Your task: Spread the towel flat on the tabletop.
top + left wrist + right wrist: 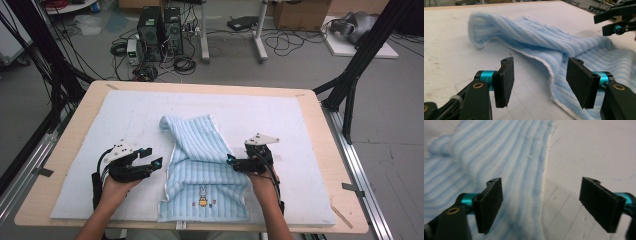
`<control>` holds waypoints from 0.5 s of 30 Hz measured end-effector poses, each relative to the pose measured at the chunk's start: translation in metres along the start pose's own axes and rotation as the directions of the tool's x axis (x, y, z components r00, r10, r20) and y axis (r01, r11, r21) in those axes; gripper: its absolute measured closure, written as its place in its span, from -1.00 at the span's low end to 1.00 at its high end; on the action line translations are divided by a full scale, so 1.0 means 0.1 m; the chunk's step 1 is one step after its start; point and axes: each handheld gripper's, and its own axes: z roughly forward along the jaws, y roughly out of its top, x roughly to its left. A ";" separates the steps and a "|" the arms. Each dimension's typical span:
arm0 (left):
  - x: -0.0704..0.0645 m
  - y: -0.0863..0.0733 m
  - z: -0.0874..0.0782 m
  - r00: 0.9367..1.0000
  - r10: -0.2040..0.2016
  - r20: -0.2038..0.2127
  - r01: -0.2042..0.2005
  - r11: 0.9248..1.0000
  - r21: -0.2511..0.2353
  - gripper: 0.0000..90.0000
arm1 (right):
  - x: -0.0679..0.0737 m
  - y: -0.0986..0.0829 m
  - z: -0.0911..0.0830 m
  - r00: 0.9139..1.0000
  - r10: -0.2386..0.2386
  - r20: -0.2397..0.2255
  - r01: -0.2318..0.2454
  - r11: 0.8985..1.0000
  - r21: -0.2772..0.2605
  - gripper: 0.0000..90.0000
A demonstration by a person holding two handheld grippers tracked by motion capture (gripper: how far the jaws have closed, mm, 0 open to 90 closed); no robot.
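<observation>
My left gripper (151,157) hovers wide open and empty just left of the ribbed light-blue towel (202,167), folded mid-mat on the pale padded table cover (300,130); my right gripper (234,161) gapes empty at its right edge.

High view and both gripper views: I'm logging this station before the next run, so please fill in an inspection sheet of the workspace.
Surface: pale wooden table covered by a white padded mat.
Job's things: light blue striped terry towel with a small rabbit print, partly folded, far end humped up.
Clutter: nothing seen on the mat.
Grippers: left claw open, beside the towel's left edge; right claw open, at the towel's right edge.
Cables: black cable trailing from the left claw; tangled cables on the floor.
Surroundings: black computer towers, cardboard boxes, black frame struts.
</observation>
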 end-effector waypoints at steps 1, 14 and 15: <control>0.02 0.03 0.00 1.000 -0.011 -0.009 0.011 1.000 0.001 -0.12 | -0.03 0.03 0.04 1.000 0.001 0.004 -0.001 1.000 0.006 -0.73; 0.24 0.27 0.06 0.999 -0.031 -0.005 0.031 0.998 -0.055 -0.55 | -0.18 0.43 0.39 0.997 -0.015 -0.077 0.018 0.999 0.040 -0.61; 0.25 0.27 0.07 0.999 -0.035 -0.011 0.035 0.998 -0.054 -0.55 | -0.20 0.46 0.44 0.996 -0.012 -0.092 0.016 0.999 0.042 -0.51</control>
